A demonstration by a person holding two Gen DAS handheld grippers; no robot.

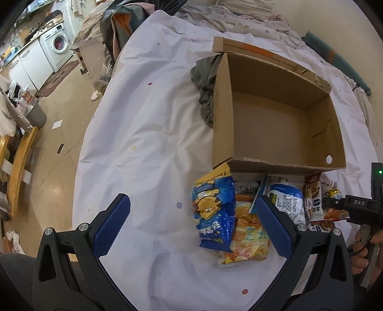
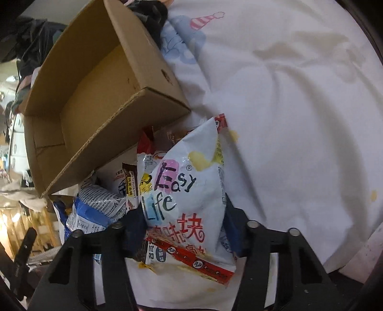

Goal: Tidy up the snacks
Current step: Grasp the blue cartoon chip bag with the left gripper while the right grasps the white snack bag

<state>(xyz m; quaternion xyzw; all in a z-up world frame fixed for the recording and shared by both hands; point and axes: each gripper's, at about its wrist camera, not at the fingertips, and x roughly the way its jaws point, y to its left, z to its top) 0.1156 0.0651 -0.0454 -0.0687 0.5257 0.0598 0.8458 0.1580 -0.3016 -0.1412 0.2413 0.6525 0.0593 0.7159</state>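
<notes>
An open, empty cardboard box (image 1: 222, 107) lies on the white sheet, also seen in the right wrist view (image 2: 95, 95). A heap of snack packs sits against its near wall: a blue bag (image 1: 215, 210), a yellow chips bag (image 1: 249, 241) and a white-and-blue pack (image 1: 287, 203). My left gripper (image 1: 192, 199) hangs open over the heap's left end, with the blue bag beside its right finger. My right gripper (image 2: 183, 208) is shut on a white "Easy Life" bag (image 2: 189, 186), pads on both its sides. The right gripper's black body (image 1: 356, 205) shows at the right edge.
A grey cloth (image 1: 205, 91) is bunched against the box's left wall. The bed's left edge drops to a tiled floor with a grey bin (image 1: 36, 114) and a washing machine (image 1: 58, 44) far off. Rumpled bedding (image 1: 239, 21) lies behind the box.
</notes>
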